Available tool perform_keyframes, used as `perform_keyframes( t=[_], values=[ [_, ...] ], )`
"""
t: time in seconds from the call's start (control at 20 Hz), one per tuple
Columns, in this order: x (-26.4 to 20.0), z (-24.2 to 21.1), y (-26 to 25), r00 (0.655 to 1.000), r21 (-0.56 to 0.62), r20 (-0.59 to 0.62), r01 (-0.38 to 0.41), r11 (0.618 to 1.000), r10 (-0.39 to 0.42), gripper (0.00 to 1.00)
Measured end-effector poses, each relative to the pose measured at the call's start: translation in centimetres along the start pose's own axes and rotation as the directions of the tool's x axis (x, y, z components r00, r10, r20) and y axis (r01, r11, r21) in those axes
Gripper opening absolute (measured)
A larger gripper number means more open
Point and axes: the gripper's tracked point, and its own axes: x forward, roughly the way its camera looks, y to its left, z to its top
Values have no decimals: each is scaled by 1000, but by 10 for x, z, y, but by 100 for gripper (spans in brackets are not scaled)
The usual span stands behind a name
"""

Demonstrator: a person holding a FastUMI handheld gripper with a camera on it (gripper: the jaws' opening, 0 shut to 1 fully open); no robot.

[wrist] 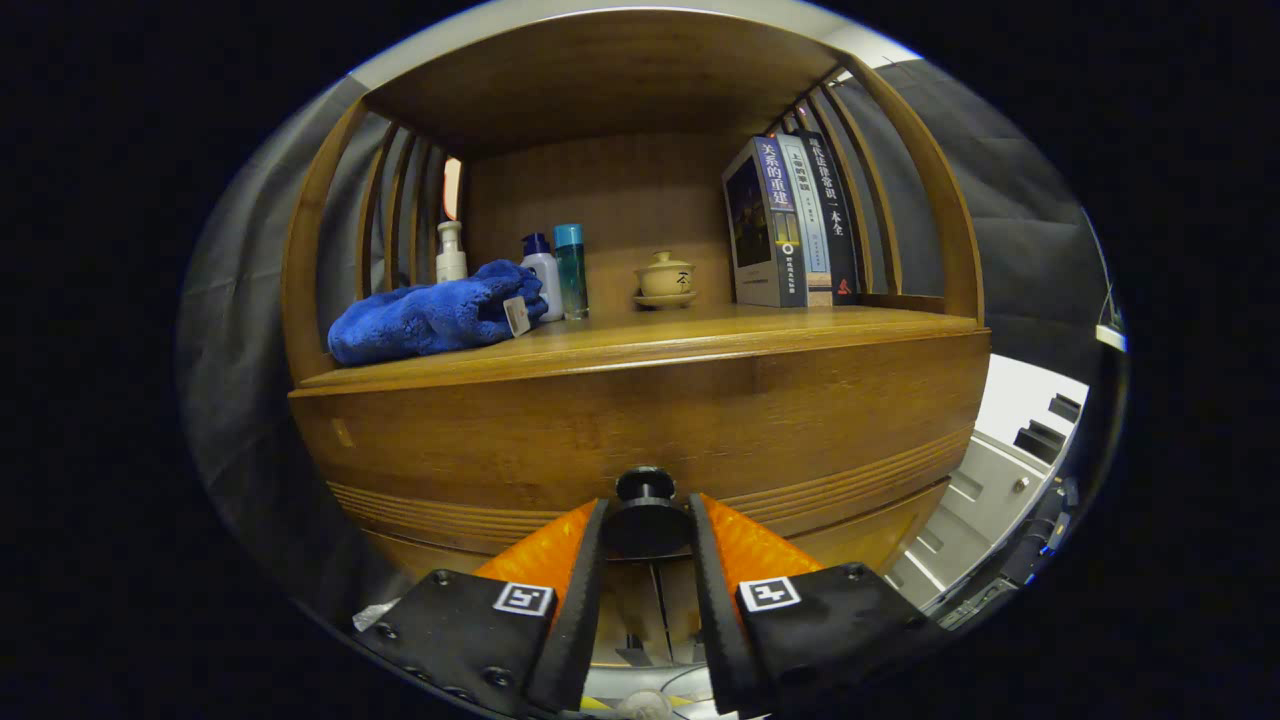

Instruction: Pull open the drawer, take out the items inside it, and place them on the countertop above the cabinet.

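Claw clamps the drawer knob (both fingers pressing).

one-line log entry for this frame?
phase: grasp drawer knob | gripper: both fingers clamped on knob | drawer: looks closed | countertop: blue towel, bottles, lidded cup, books

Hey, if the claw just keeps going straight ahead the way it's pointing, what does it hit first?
The claw already has the dark drawer knob between its fingers, apparently gripped. Pushing on, the fingertips would probably meet the wooden drawer front right behind the knob; depth is hard to judge.
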Motion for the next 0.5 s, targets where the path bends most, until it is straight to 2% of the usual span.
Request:
perform_keyframes(
  t=[0.15, 0.25, 0.3, 0.4, 0.5],
  values=[
    [-2, -3, 0, 999, -27, -28, -18, 999, 17, 47],
    [2, -4, -2, 999, -86, -36, -9, 996, 5, 43],
    [-2, -4, -3, 999, -97, -41, 4, 995, -8, 38],
    [3, -5, -2, 998, -64, -55, 12, 998, -16, 34],
    [-4, -5, 0, 998, -17, -67, 18, 1000, -20, 34]
  ],
)
